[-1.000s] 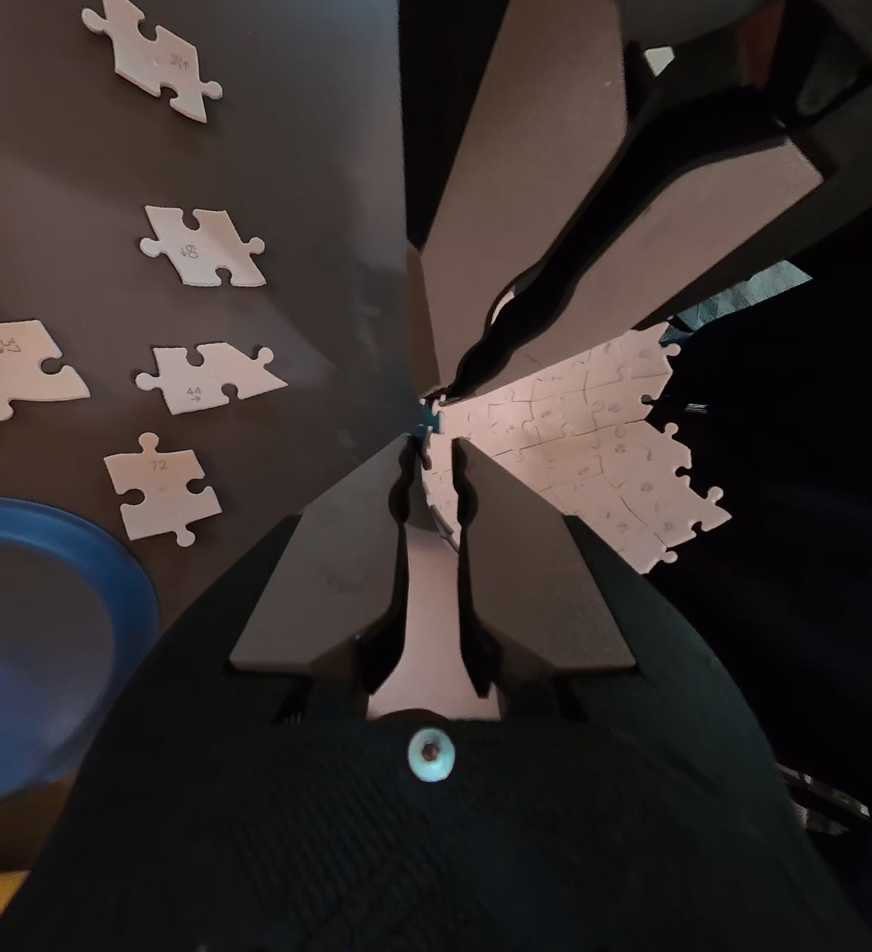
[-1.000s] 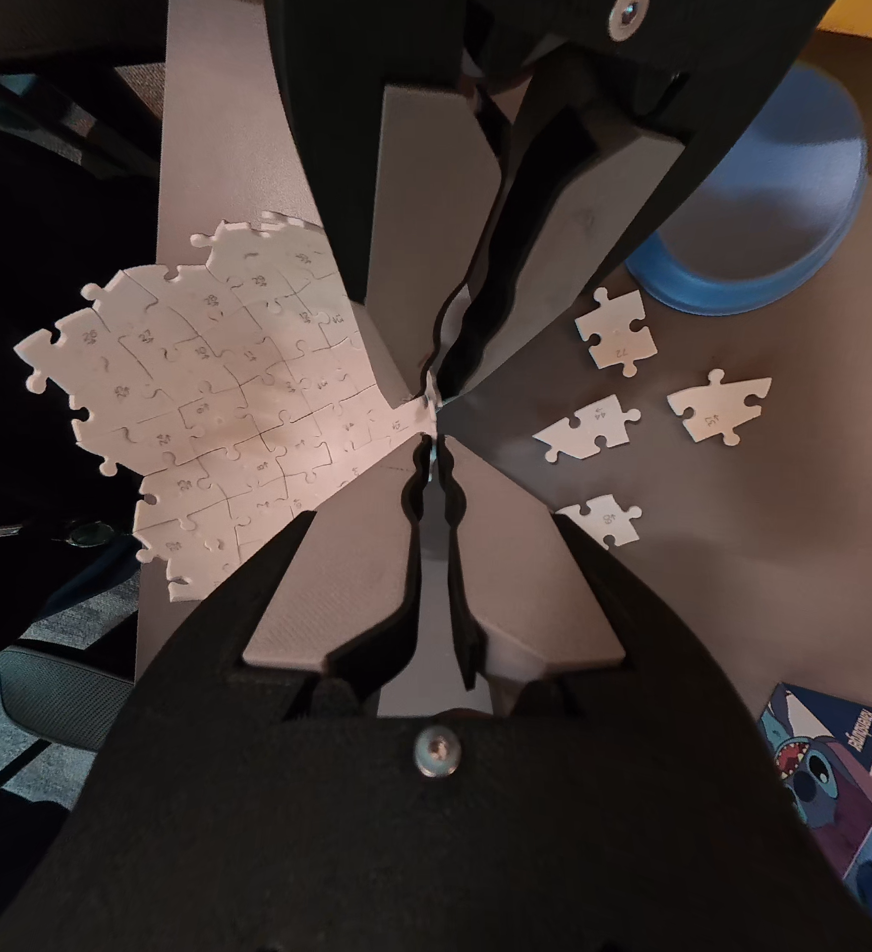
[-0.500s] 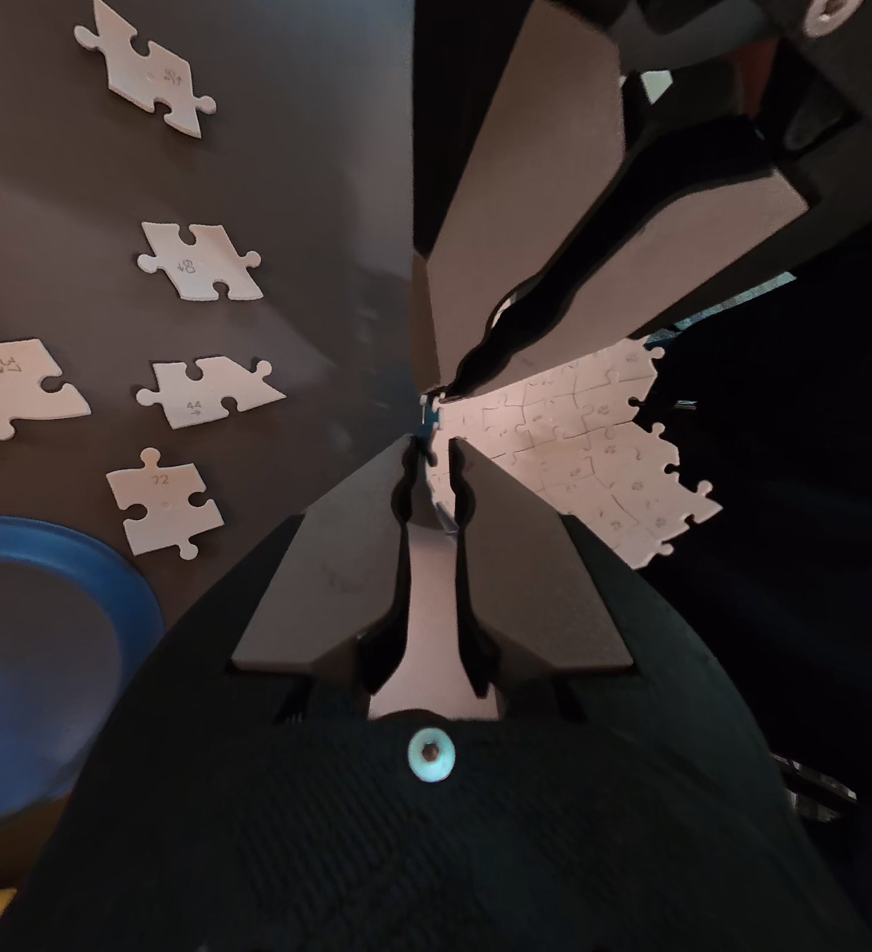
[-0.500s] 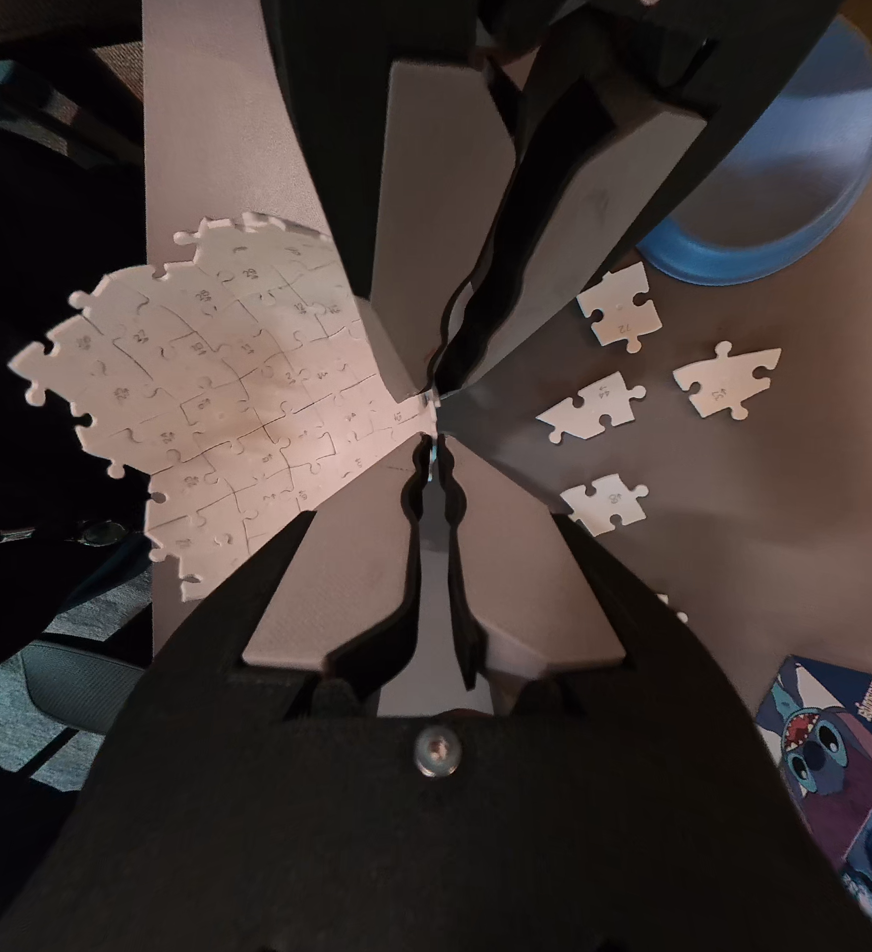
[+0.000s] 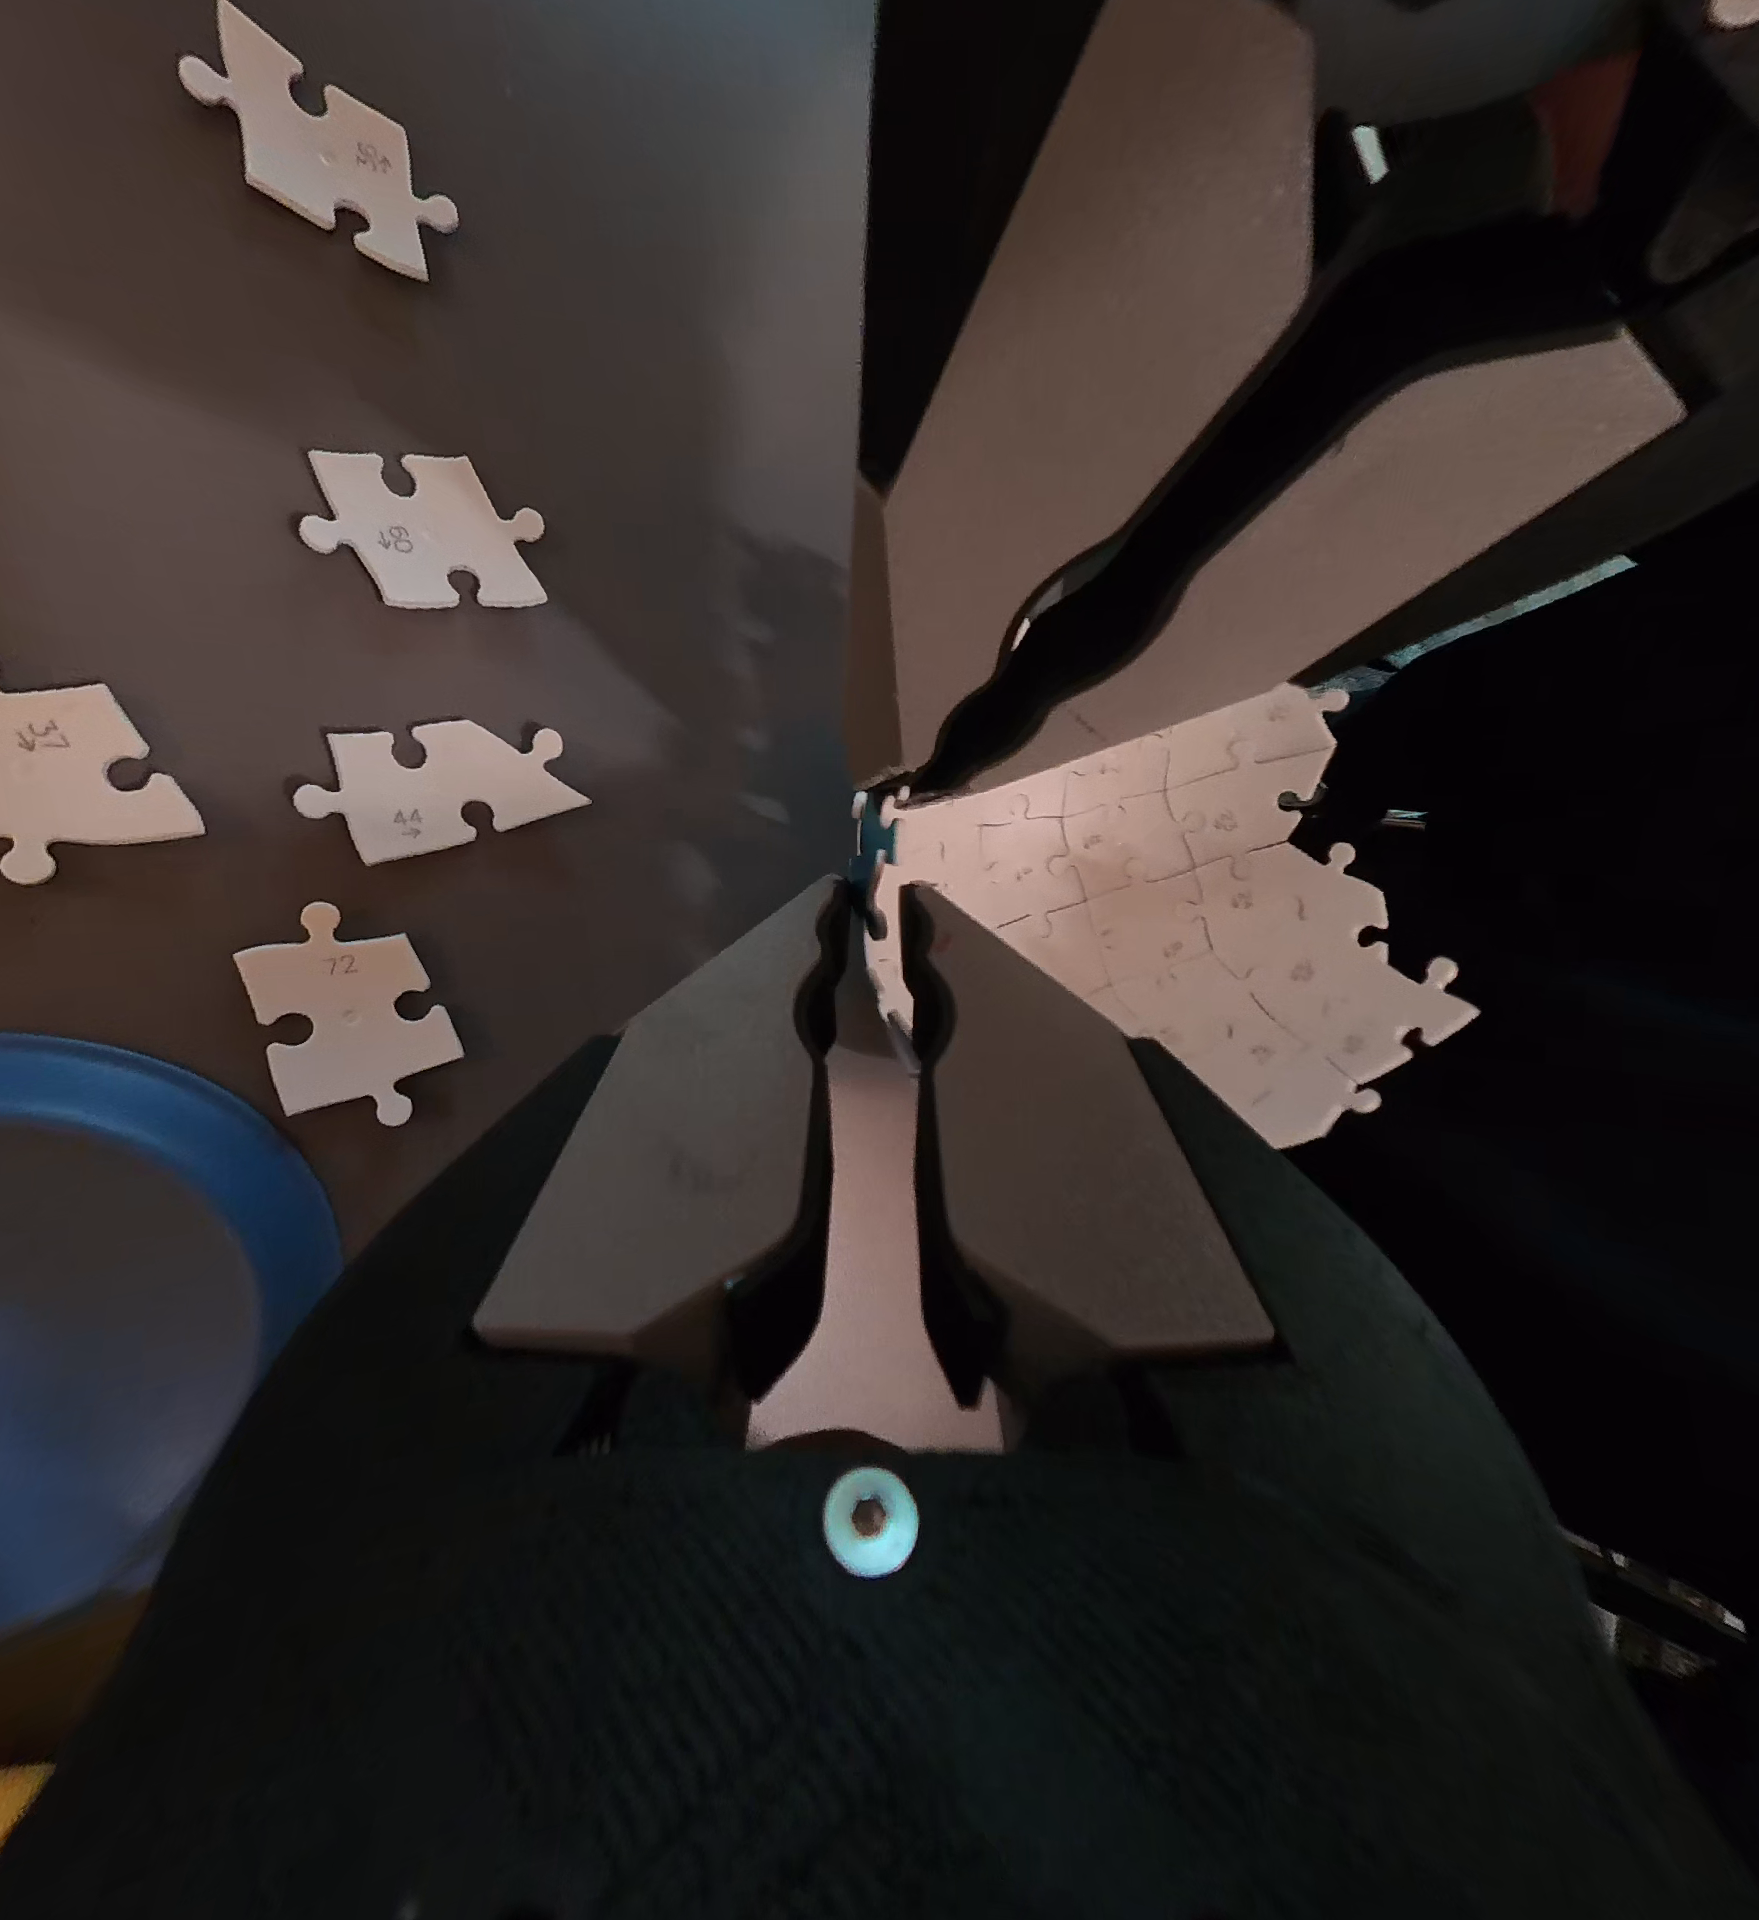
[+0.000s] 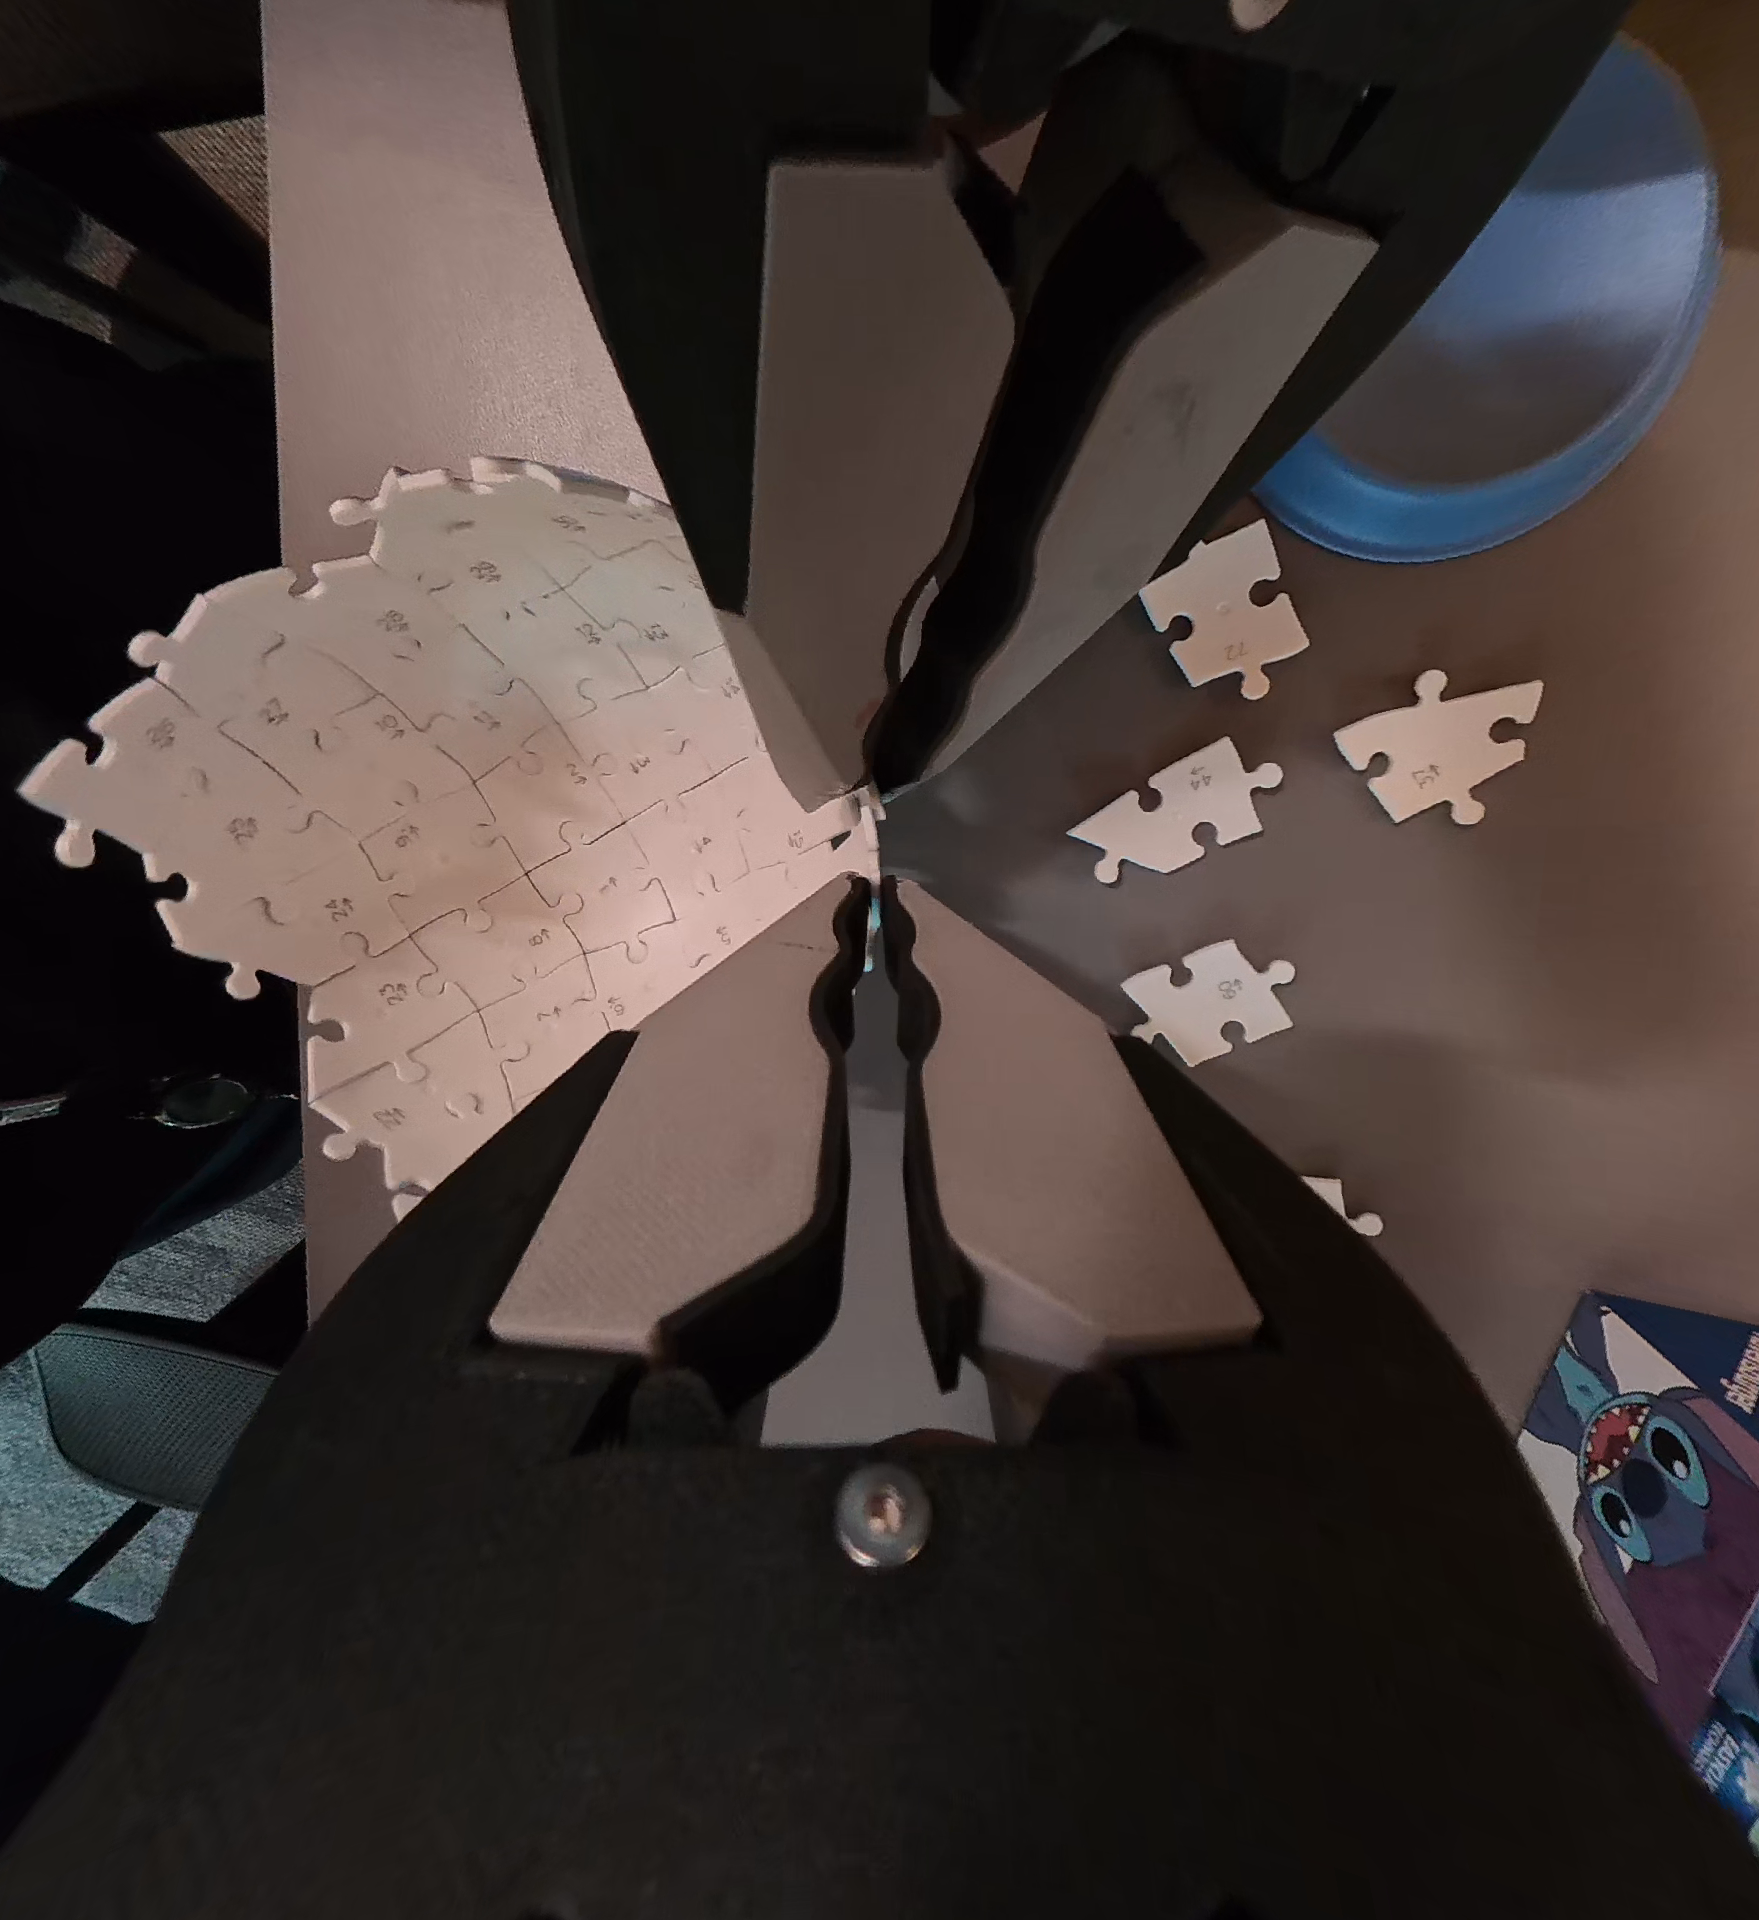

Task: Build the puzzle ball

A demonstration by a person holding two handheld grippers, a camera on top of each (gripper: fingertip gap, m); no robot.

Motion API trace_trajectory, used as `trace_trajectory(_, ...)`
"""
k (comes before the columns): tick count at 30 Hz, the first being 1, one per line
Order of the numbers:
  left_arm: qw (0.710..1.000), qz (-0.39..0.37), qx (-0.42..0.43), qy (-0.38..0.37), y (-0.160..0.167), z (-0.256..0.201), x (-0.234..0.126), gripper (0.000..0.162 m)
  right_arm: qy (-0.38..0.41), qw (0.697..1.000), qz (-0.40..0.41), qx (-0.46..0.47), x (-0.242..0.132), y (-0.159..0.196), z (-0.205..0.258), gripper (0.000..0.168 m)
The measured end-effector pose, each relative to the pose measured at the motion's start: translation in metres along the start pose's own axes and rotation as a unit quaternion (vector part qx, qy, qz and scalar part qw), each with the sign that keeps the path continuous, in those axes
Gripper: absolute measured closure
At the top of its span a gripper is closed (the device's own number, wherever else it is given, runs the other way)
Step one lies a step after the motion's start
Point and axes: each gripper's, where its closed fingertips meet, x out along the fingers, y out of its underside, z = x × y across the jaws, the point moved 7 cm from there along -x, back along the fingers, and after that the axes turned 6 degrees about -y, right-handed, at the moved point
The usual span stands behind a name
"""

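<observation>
Here both tools, the left tool point(image 5: 870, 894) and right tool point(image 6: 877, 894), pinch the curved puzzle shell point(image 6: 459, 831) above a dark table point(image 5: 594, 312).

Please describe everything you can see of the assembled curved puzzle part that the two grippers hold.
The assembled puzzle part is a curved shell of many interlocked pieces, white and matt on the side that shows, each with a small mark. Its free edge is jagged with tabs and notches. It is held in the air, partly past the table edge. The left gripper and the right gripper both pinch it at one narrow end, where their fingers nearly meet.
</observation>
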Motion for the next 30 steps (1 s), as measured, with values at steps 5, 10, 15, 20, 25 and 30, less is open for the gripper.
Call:
trace_trajectory(5, 1.0, 0.003, -0.001, -0.009, -0.0013, -0.0001, 0.0007, 0.157, 0.004, 1.0, 0.004, 0.003, 0.0008, 0.0005, 0.0002, 0.168)
trace_trajectory(10, 1.0, 0.006, 0.0, -0.018, -0.0021, -0.0013, 0.0009, 0.157, 0.003, 1.0, 0.003, 0.012, 0.0005, 0.0012, 0.0003, 0.168)
trace_trajectory(15, 1.0, 0.014, -0.002, -0.025, -0.003, -0.0028, 0.0007, 0.157, -0.003, 1.0, -0.001, 0.03, 0.0008, 0.0025, -0.0002, 0.168)
trace_trajectory(20, 0.999, 0.02, -0.001, -0.036, -0.0039, -0.0053, 0.0011, 0.157, -0.005, 0.999, -0.006, 0.041, 0.0006, 0.0034, -0.0003, 0.168)
trace_trajectory(25, 0.999, 0.022, -0.012, -0.043, -0.0052, -0.0058, 0.0017, 0.158, -0.006, 0.999, -0.011, 0.049, 0.0004, 0.0045, -0.0001, 0.168)
trace_trajectory(30, 0.998, 0.02, -0.025, -0.047, -0.0063, -0.0052, 0.0022, 0.159, -0.011, 0.998, -0.021, 0.06, -0.0001, 0.0062, -0.001, 0.168)
